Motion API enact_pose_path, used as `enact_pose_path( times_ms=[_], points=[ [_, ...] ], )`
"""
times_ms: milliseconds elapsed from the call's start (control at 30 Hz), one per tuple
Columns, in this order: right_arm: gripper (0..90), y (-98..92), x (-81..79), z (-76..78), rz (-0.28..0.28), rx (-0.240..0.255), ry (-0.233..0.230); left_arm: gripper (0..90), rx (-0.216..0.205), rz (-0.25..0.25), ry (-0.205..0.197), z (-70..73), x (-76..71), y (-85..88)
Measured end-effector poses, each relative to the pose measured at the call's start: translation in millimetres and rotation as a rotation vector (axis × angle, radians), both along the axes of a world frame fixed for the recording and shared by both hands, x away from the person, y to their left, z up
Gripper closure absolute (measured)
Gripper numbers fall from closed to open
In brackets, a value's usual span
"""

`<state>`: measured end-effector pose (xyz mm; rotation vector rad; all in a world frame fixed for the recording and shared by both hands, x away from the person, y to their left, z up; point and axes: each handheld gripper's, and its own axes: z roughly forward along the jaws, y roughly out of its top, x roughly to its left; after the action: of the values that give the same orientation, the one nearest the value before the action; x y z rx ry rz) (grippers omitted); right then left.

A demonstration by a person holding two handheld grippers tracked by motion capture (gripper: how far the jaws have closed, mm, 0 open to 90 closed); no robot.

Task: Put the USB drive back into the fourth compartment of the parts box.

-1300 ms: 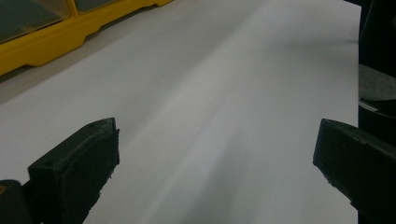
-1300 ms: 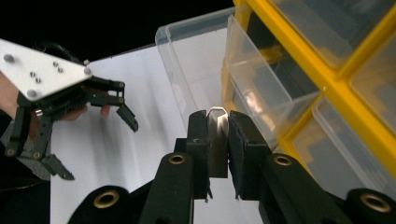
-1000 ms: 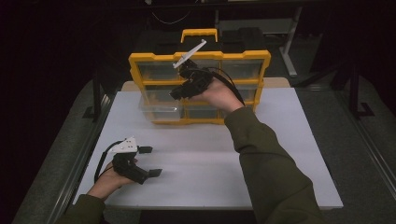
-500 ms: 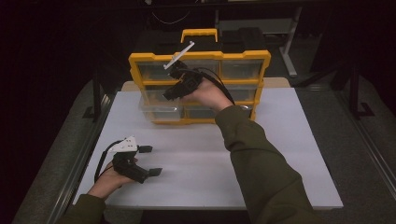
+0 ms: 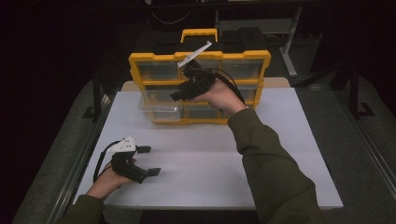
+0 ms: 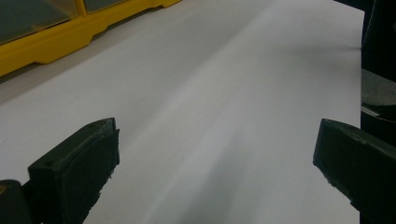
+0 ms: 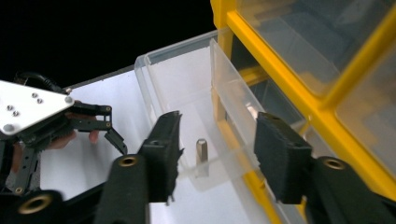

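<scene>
I see a clear drawer (image 7: 187,93) pulled out of the yellow box of drawers (image 5: 200,88), low on the box's left side. A small metal pin (image 7: 201,150) stands up inside the drawer, near its front wall. My right gripper (image 5: 180,94) hangs just above the drawer — its jaws are wide apart and hold nothing. My left gripper (image 5: 148,161) rests on the white table (image 5: 280,154) well in front of the box, off to the left — jaws wide too, nothing between them.
</scene>
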<state>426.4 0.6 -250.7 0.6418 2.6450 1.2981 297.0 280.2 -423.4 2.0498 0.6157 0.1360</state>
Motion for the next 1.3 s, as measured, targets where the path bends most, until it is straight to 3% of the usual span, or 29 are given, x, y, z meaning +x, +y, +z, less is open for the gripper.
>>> enact_pose_path(
  times_ms=[367, 767, 1300],
  points=[
    [34.7, -29.9, -14.7, -14.6, -0.022, 0.027, -0.002, 0.0, 0.005, -0.003, 0.001, -0.2, -0.5, -0.4],
    [24.5, -44.4, -29.0, -29.9, -0.035, 0.046, -0.011, 0.0, 0.003, -0.004, 0.001, 0.0, -0.4, 0.4],
    [12.0, -76.7, -52.9, -72.6, -0.119, 0.044, -0.033, 0.0, 0.010, -0.012, 0.005, -0.5, -0.7, -0.6]
  ],
)
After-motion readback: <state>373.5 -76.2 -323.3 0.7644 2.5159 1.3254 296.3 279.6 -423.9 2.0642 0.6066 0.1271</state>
